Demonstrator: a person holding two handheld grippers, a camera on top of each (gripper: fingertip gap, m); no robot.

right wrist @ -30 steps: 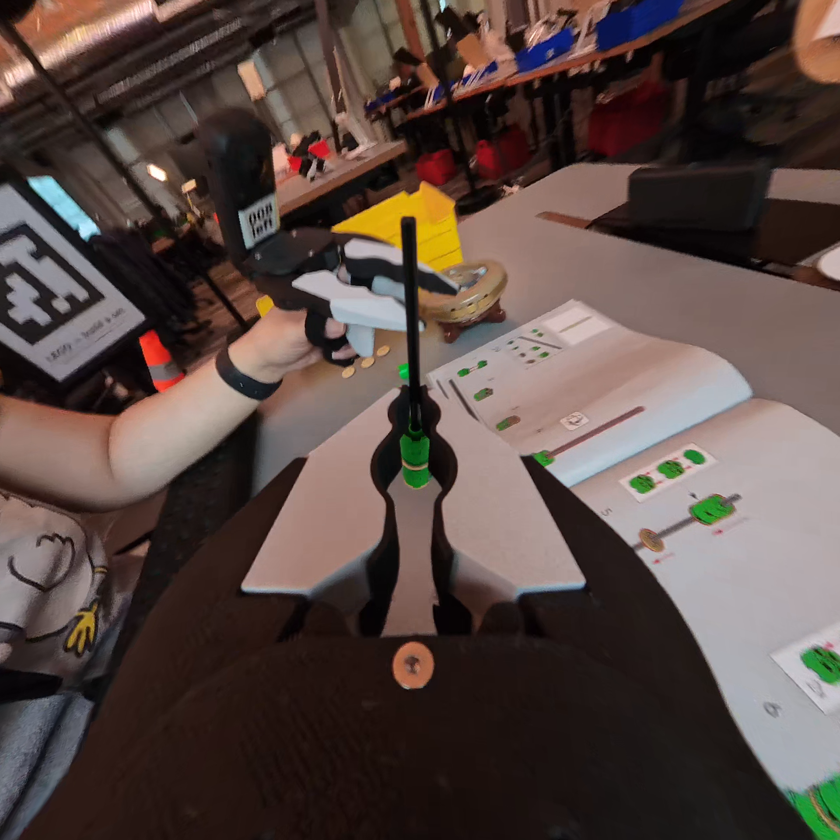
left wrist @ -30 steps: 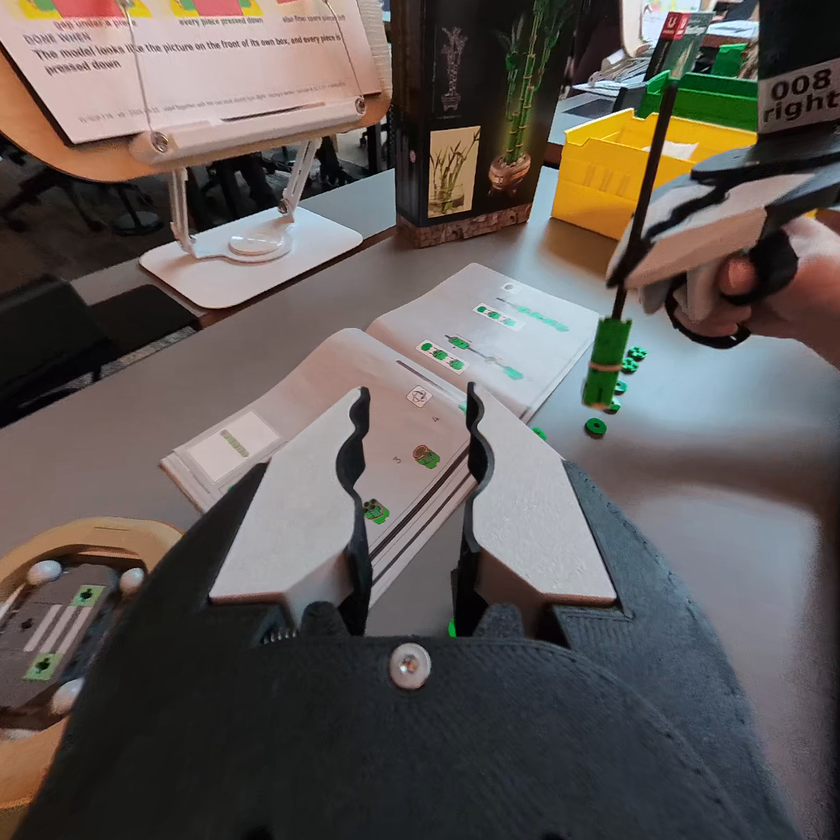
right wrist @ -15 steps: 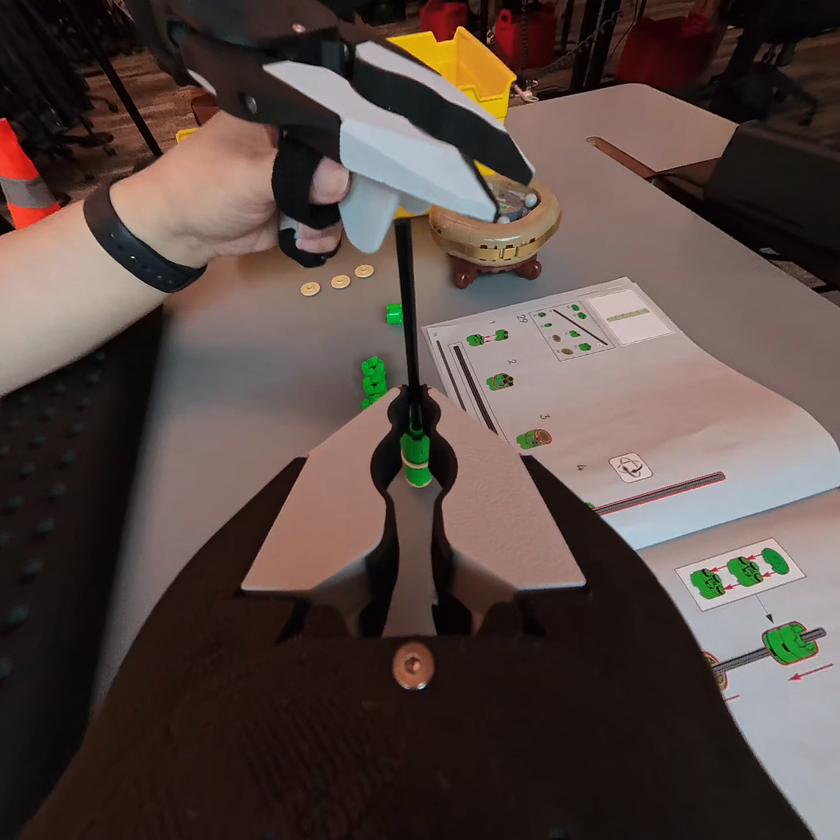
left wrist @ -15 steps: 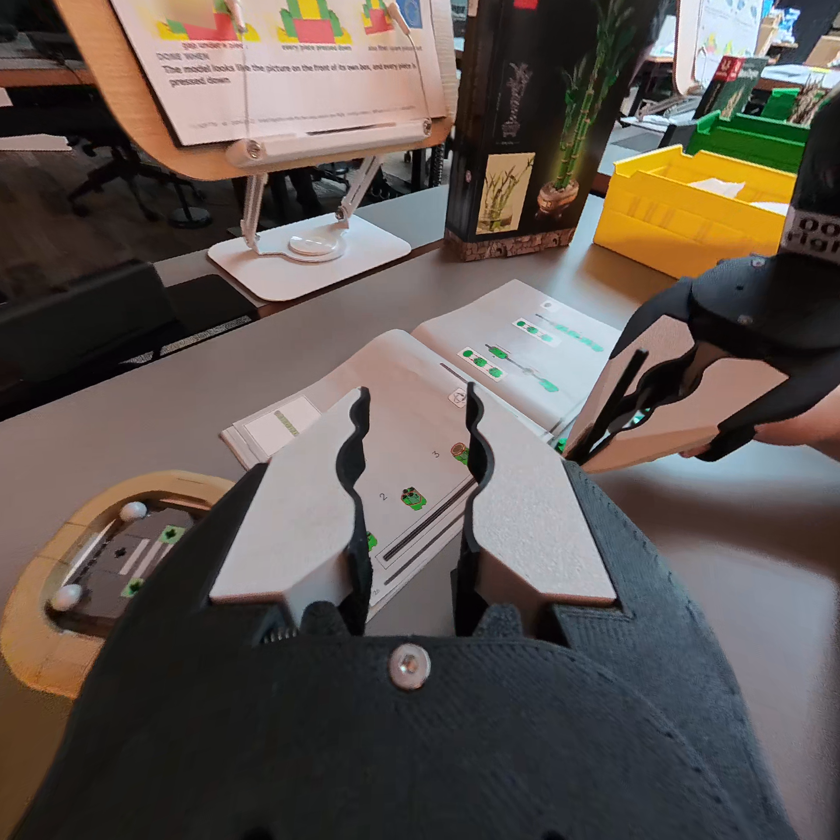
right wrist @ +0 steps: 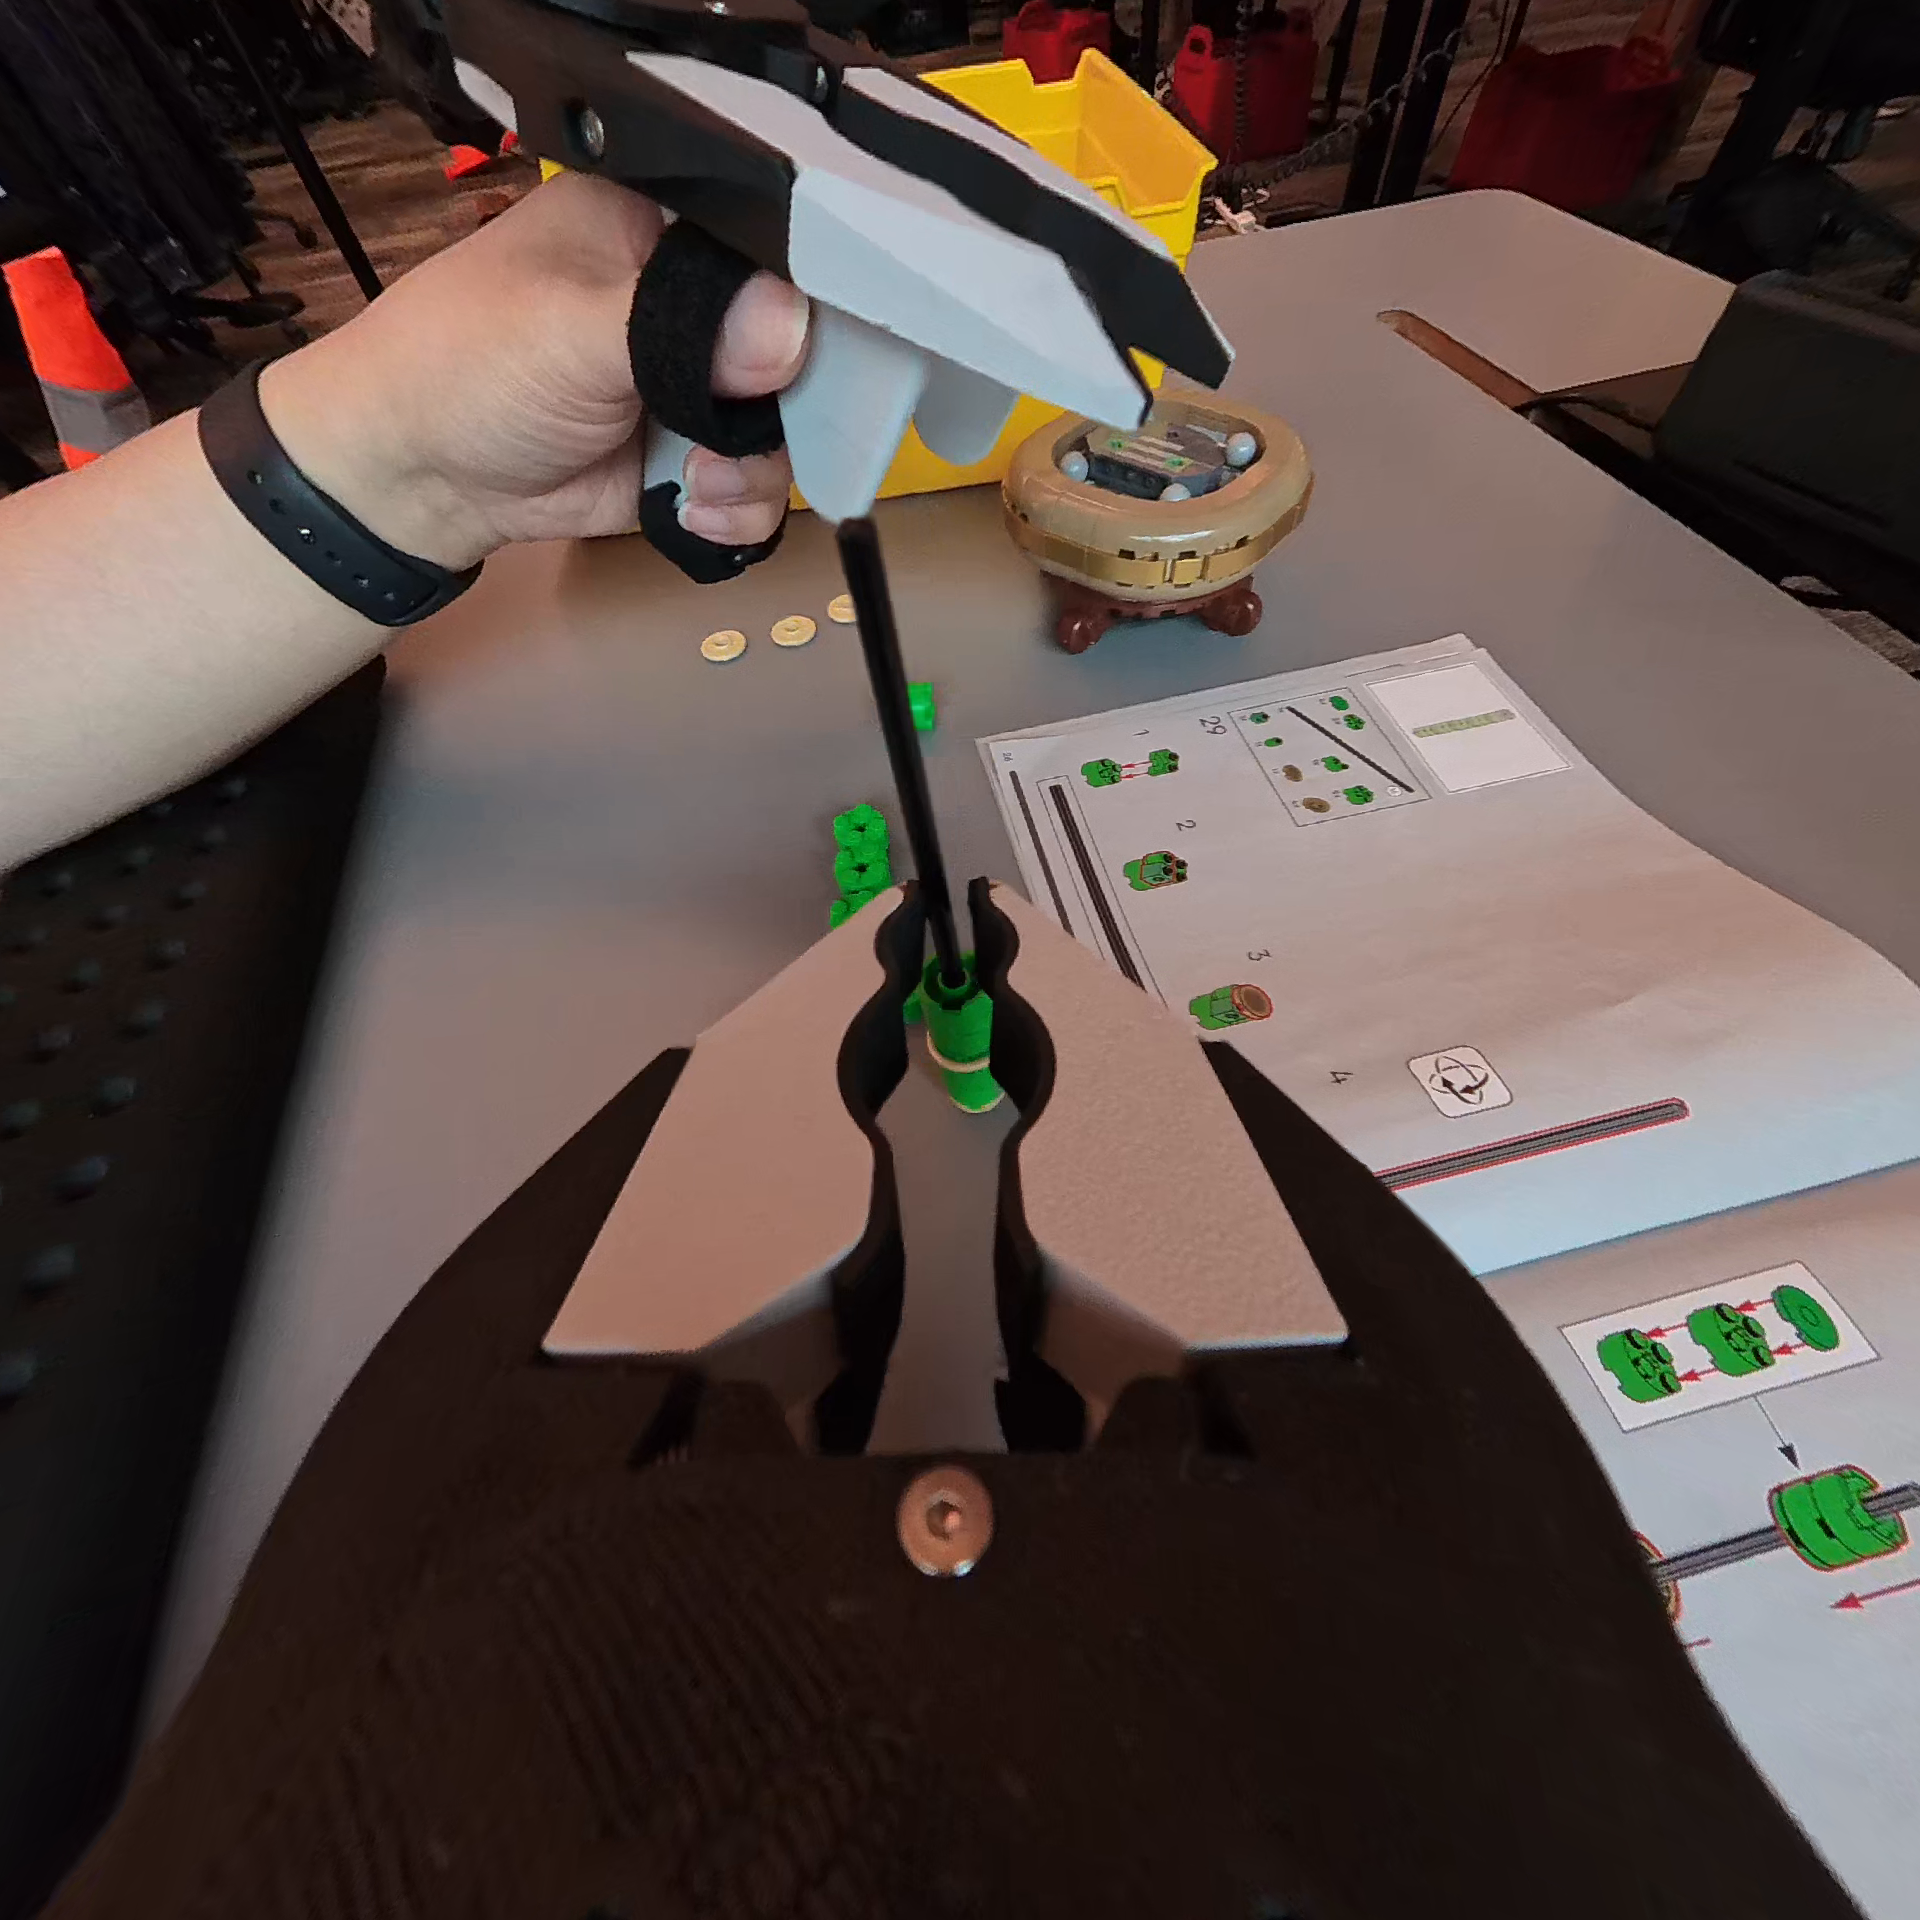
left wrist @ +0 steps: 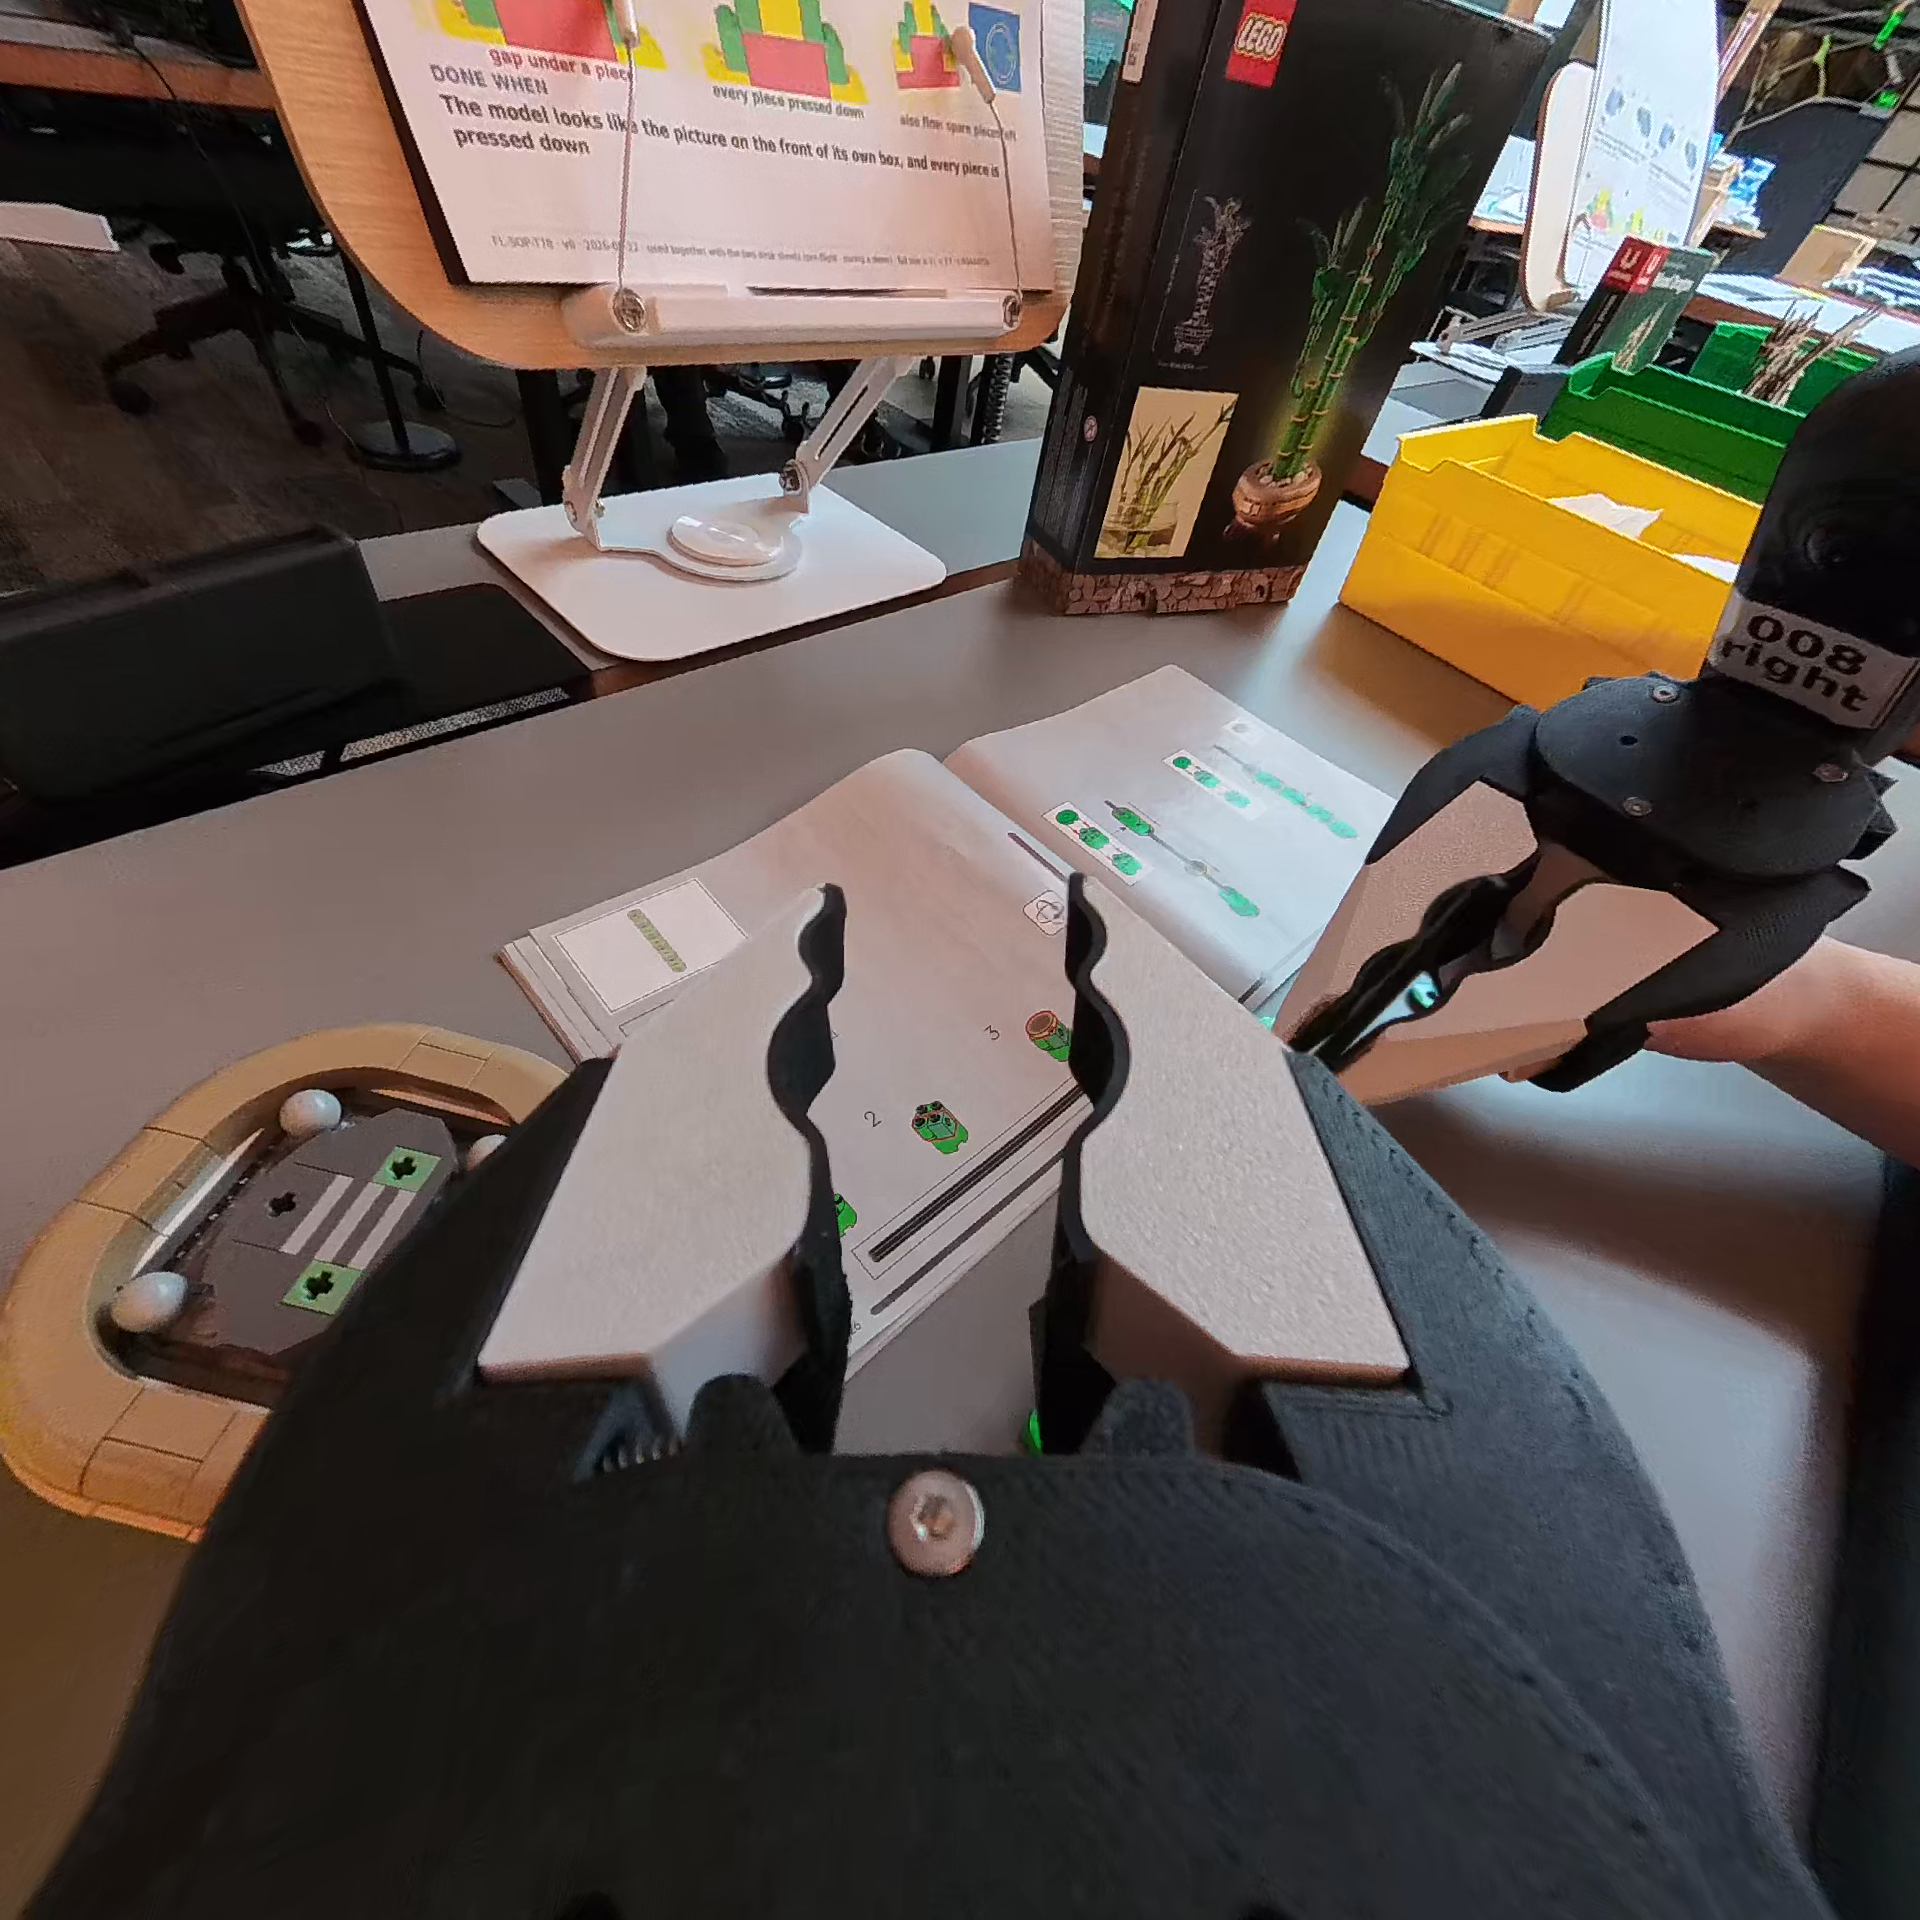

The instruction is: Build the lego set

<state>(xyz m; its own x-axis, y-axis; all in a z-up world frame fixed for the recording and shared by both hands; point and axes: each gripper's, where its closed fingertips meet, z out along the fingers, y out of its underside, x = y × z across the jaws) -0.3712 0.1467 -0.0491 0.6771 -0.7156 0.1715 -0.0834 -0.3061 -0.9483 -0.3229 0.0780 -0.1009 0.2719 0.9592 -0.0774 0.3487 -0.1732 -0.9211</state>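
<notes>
Table (right wrist: 582,935), rod (right wrist: 904,748) between right tool (right wrist: 943,904)

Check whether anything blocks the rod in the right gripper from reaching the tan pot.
Yes. The open left gripper hangs right over the tan pot's opening, between it and the black rod held in the right gripper.

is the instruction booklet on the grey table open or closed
Open. The white instruction booklet lies spread flat on the grey table, with two facing pages of printed build steps showing and its centre fold visible in the left wrist view.

floor: dark carpet (left wrist: 239,343) | furniture: grey table (left wrist: 312,904), far workbenches (right wrist: 1558,135)
</notes>
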